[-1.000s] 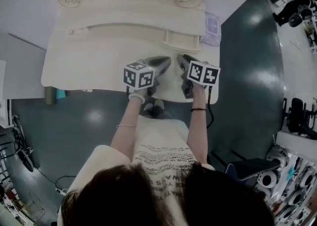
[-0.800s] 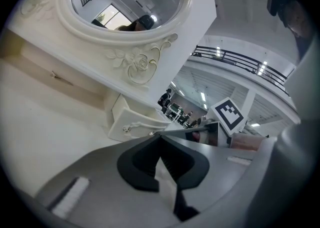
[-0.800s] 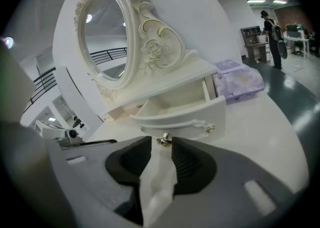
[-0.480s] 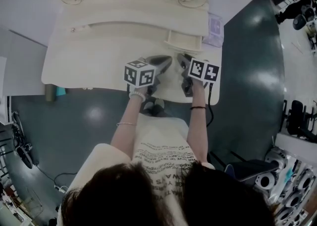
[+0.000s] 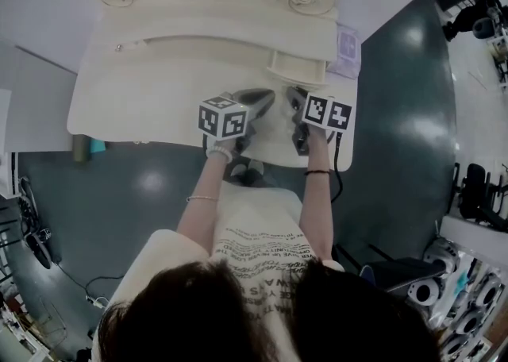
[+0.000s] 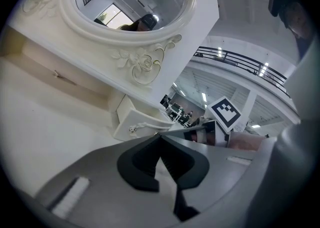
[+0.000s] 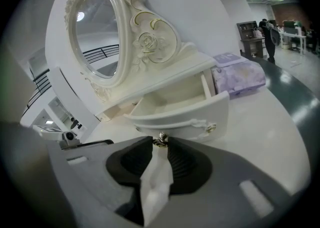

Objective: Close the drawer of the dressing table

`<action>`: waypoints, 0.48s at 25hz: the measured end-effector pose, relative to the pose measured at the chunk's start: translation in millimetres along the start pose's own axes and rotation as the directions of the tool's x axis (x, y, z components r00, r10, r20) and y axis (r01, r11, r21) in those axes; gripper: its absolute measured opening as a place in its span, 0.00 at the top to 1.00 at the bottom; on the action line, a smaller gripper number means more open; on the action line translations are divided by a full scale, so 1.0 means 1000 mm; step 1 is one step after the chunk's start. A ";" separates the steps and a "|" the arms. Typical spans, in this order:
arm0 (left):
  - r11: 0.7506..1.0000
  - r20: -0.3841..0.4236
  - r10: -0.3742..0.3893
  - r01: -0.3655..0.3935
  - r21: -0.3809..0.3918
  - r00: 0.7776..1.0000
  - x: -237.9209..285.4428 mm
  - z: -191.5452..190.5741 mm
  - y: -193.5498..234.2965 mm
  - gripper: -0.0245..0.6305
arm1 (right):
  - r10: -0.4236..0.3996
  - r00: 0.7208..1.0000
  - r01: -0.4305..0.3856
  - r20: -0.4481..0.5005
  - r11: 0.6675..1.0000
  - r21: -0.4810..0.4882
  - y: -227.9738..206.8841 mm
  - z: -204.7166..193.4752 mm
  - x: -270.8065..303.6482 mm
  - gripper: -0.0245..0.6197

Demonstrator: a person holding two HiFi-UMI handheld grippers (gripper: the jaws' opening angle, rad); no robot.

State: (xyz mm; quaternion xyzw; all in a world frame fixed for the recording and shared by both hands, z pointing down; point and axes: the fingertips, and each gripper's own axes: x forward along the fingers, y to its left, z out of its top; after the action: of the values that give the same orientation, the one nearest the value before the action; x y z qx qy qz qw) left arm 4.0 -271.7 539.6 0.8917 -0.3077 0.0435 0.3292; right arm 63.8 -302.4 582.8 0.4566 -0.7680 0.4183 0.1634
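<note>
Hovering side by side over the tabletop in head view: 2 tools, left gripper and right gripper, with the open drawer just ahead of both.
Left gripper view: jaws together, empty, drawer ahead.
Right gripper view: jaws, just closing, pinch the knob at their tips.

Lettering on the person's shirt is illegible

left forearm and right forearm reach toward 12 o'clock, side by side. left tongs are closed tip to tip and empty, angled toward 1 o'clock. right tongs, angled toward 11 o'clock, have just been closing and pinch the drawer knob at their tips.
</note>
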 end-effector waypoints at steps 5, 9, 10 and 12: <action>1.000 0.006 -0.002 0.002 0.002 1.000 0.001 0.003 0.001 0.96 | 0.006 1.000 -0.006 -0.013 1.000 -0.007 0.000 0.000 0.001 0.81; 1.000 0.005 -0.008 0.008 0.004 1.000 0.003 0.005 0.001 0.96 | 0.006 1.000 -0.007 -0.017 1.000 -0.012 0.000 0.002 0.002 0.81; 1.000 0.005 -0.009 0.009 0.003 1.000 0.004 0.005 0.001 0.96 | 0.006 1.000 -0.007 -0.017 1.000 -0.012 0.000 0.002 0.003 0.81; 1.000 0.004 -0.009 0.009 0.002 1.000 0.004 0.005 0.003 0.96 | 0.007 1.000 -0.007 -0.015 1.000 -0.013 -0.001 0.003 0.003 0.81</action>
State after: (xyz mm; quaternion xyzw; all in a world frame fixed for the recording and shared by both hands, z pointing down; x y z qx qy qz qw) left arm 5.3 -278.6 538.6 0.8935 -0.3042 0.0404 0.3278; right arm 62.9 -306.9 583.5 0.4498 -0.7710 0.4173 0.1704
